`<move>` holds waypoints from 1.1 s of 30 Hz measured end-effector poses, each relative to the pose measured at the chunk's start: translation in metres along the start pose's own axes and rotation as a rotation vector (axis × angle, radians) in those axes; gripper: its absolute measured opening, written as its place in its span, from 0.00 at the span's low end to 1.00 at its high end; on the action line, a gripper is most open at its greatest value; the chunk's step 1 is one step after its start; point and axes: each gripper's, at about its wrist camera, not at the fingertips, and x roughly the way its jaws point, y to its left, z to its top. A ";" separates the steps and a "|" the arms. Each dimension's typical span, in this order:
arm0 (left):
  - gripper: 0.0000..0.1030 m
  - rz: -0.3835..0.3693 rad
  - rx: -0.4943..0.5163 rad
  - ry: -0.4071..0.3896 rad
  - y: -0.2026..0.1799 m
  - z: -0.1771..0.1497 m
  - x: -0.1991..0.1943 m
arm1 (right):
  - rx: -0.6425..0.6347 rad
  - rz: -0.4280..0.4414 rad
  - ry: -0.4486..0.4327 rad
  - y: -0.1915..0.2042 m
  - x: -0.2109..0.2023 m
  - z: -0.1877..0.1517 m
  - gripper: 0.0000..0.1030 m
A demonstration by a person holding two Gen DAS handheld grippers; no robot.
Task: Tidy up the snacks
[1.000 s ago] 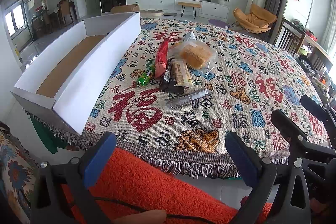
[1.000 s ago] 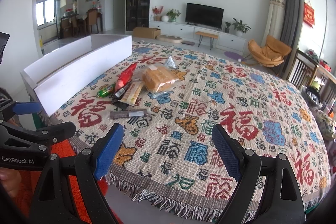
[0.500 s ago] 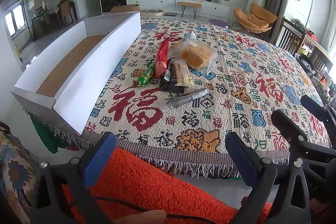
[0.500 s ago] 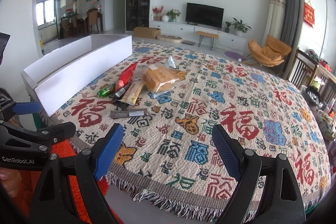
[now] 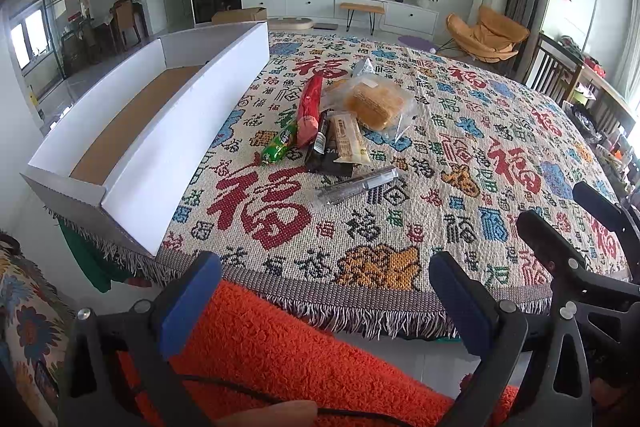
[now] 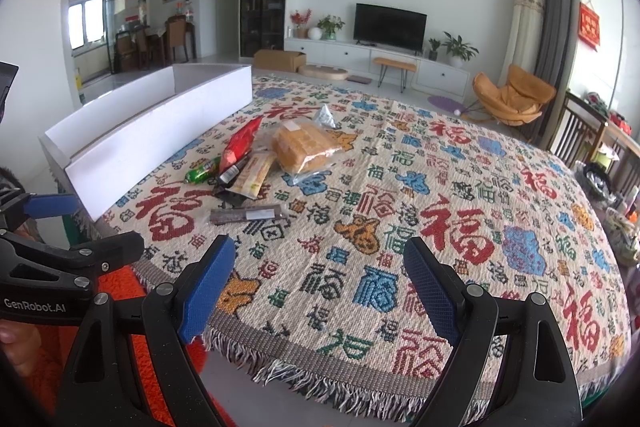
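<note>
A pile of snacks lies mid-table: a bagged yellow cake [image 5: 374, 105] [image 6: 306, 147], a red packet [image 5: 309, 109] [image 6: 239, 143], a green packet [image 5: 278, 148] [image 6: 202, 171], a beige bar [image 5: 349, 142] [image 6: 254, 174], a black packet [image 5: 324, 157] and a dark stick pack [image 5: 354, 185] [image 6: 248, 215]. A long white open box [image 5: 176, 131] [image 6: 160, 131] stands empty at the table's left edge. My left gripper [image 5: 320, 303] and right gripper [image 6: 318, 283] are both open and empty, held off the table's near edge, well short of the snacks.
The table carries a patterned woven cloth [image 5: 460, 163] [image 6: 440, 211] with a fringe at the near edge. Orange fabric [image 5: 280, 339] lies below the left gripper. The right gripper's frame [image 5: 580, 267] shows at the right of the left wrist view. Chairs [image 6: 588, 131] stand at far right.
</note>
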 end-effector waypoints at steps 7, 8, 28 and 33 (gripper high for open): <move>1.00 0.000 0.000 0.000 0.000 0.000 0.000 | 0.000 0.000 0.001 0.000 0.000 0.000 0.86; 1.00 0.000 0.000 0.000 0.000 0.000 0.000 | 0.000 0.000 0.001 0.000 0.001 -0.001 0.86; 1.00 0.128 0.078 -0.154 0.132 0.047 -0.127 | -0.130 -0.074 -0.249 -0.052 -0.031 0.075 0.86; 1.00 0.025 0.017 -0.166 0.153 0.061 -0.154 | -0.085 0.005 -0.296 -0.067 -0.039 0.093 0.86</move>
